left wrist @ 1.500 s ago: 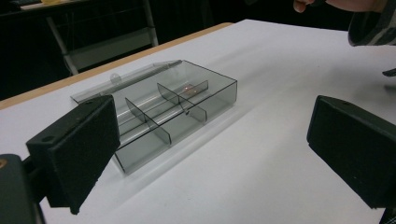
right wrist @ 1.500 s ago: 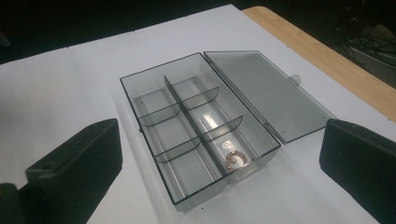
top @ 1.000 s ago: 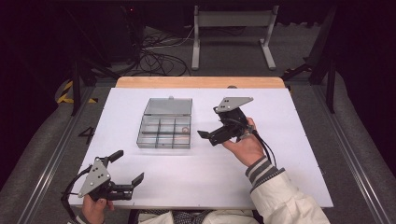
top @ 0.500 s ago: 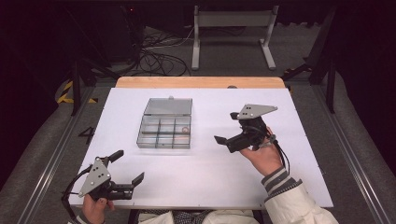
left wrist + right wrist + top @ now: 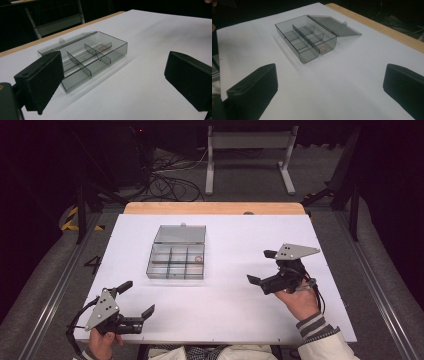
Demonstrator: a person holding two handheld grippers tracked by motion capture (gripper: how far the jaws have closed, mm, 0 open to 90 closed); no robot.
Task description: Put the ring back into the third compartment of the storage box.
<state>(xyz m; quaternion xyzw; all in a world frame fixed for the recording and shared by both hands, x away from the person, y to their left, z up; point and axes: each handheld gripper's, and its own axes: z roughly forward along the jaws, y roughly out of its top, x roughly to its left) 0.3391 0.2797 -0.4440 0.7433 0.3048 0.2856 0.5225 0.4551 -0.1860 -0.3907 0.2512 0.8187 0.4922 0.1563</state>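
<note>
A clear box (image 5: 176,259) sits open in the middle of the white desk (image 5: 235,320), its lid lying flat behind it, its long way running from near to far. A tiny thing (image 5: 198,258) rests in one right-side slot. The right gripper (image 5: 262,267) is nearer, off to the box's right, pointing left at it, jaws wide and empty. The left gripper (image 5: 136,299) sits low by the near edge, also wide open.

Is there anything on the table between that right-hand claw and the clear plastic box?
Nothing visible. Bare white table lies between the right gripper and the compartment box. The box sits open, lid laid back, and the gripper's jaws are open and empty.
</note>
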